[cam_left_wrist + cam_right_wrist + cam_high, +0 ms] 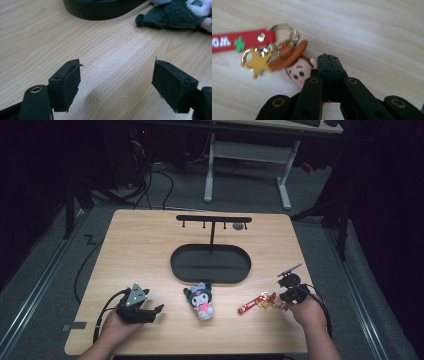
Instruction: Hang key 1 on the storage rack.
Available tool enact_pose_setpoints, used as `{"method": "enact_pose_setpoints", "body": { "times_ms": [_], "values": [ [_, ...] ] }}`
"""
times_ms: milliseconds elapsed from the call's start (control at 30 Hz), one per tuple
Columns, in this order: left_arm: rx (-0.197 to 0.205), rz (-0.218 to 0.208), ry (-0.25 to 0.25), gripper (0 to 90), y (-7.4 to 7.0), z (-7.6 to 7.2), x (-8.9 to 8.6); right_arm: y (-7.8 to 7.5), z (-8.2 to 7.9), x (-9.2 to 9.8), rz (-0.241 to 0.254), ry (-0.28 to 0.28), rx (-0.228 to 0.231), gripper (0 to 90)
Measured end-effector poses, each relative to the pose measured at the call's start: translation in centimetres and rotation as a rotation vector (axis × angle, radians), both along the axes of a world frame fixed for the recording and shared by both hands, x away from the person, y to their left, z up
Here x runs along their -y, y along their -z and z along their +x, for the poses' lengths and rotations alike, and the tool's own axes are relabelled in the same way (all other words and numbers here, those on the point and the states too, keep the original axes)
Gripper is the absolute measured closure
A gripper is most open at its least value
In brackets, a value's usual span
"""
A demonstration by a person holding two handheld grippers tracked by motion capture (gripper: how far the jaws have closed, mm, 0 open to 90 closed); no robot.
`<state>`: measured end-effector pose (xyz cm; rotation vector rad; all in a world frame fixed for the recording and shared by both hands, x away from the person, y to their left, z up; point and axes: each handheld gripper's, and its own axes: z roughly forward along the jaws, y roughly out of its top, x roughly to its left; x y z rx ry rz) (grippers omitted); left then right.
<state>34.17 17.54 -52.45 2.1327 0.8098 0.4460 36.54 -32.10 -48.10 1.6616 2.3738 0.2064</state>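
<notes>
Right gripper [329, 58] has its jaws pressed together beside the cowboy-head keychain [287, 60] – whether it pinches an edge of the charm I cannot tell. The keychain lies at the table [140, 235] front right, its red strap [248, 305] running away toward the centre, long axis roughly left-right. Left gripper [116, 82] sits spread wide and empty on bare wood, plush toy [200, 300] just to its right. Hanger stand [213, 220] with oval base is behind – likely the hanging target, right hand nearer
</notes>
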Motion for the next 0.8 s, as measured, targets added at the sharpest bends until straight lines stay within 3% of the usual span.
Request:
{"method": "enact_pose_setpoints", "body": {
  "times_ms": [100,300,500,633,800],
  "values": [
    [-0.001,0.0,0.002,23.3,0.0,0.0,0.1,0.1,-0.7,-0.1,-0.004,-0.008,-0.002,90.0],
    [-0.003,0.007,0.007,23.3,0.0,0.0,0.4,0.6,-3.7,-0.8,0.004,-0.062,-0.026,88.7],
    [-0.005,0.01,0.009,23.3,0.1,0.0,0.6,-0.4,-5.3,-0.7,0.015,-0.075,-0.028,85.2],
    [-0.005,0.009,0.009,23.3,0.1,0.0,0.6,-1.2,-5.5,-0.8,0.024,-0.077,-0.034,78.0],
    [-0.004,0.008,0.012,23.3,0.1,0.1,0.5,-2.3,-4.8,-1.1,0.043,-0.058,-0.004,63.0]
  ]
}}
